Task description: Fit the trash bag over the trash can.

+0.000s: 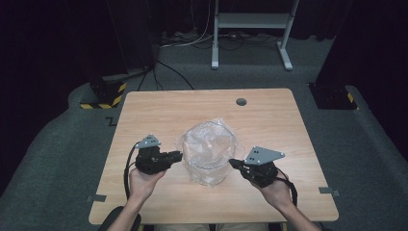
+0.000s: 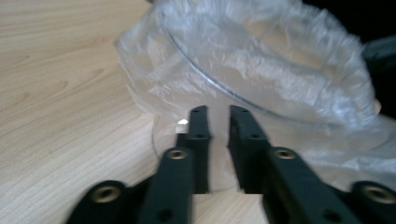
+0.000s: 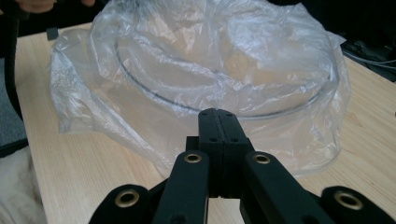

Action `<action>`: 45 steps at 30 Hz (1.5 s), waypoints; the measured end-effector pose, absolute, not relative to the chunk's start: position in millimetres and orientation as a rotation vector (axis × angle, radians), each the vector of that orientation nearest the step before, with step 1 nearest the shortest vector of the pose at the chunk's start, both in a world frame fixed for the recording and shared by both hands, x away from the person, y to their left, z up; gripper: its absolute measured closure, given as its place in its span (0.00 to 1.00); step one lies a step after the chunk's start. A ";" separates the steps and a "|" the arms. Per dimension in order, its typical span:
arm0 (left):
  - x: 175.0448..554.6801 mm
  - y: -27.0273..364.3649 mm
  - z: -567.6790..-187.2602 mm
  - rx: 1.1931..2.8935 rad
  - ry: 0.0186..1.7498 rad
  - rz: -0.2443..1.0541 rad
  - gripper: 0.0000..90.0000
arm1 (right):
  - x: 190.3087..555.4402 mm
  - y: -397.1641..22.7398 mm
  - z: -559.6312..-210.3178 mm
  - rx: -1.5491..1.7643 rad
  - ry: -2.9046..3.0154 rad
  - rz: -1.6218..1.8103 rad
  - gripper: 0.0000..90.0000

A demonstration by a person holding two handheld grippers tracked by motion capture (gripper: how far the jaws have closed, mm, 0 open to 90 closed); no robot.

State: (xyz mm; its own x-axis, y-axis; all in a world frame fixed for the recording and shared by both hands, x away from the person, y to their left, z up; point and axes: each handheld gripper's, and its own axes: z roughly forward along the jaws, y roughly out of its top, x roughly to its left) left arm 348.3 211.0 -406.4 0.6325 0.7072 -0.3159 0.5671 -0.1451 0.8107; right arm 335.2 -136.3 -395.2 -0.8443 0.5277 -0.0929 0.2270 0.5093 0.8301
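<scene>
A clear round bowl stands in the middle of the wooden table, wrapped in a crinkled clear plastic bag. My left gripper is at the bowl's left side. In the left gripper view its jaws stand a narrow gap apart, tips at the bag low on the bowl's wall. My right gripper is at the bowl's right side. Its jaws are pressed together against the bag's lower front. Whether film is pinched between them I cannot tell.
A round cable hole lies in the table's far edge. Beyond the table stand a white metal frame and cables on the grey floor, with a yellow-and-black striped base at far left. Bare wood surrounds the bowl.
</scene>
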 end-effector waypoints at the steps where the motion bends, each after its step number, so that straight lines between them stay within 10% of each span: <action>1: 347.3 212.6 -406.4 1.804 1.019 0.167 0.73 | 334.8 -136.1 -395.7 0.619 2.428 1.250 1.00; 6: 348.1 210.1 -408.0 1.822 1.009 0.170 0.67 | 336.2 -131.5 -402.0 0.599 2.498 1.186 1.00; 20: 357.6 202.2 -405.6 1.897 1.003 0.153 1.00 | 345.0 -143.8 -382.3 0.657 2.371 1.426 0.59; 34: 364.4 202.6 -413.2 1.930 1.044 0.165 1.00 | 383.1 -127.5 -392.8 0.806 2.248 1.356 0.54; 45: 361.6 220.2 -414.6 1.727 1.079 0.184 0.51 | 386.8 -127.4 -399.8 0.835 2.246 1.320 0.52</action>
State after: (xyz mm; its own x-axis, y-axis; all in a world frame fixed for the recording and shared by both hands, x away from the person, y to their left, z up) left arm 361.6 220.2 -414.6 0.5824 0.7291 -0.3593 0.5693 -0.0503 0.8206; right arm 386.8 -127.4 -399.8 -0.7401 0.6712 -0.0419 0.2900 0.3747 0.8806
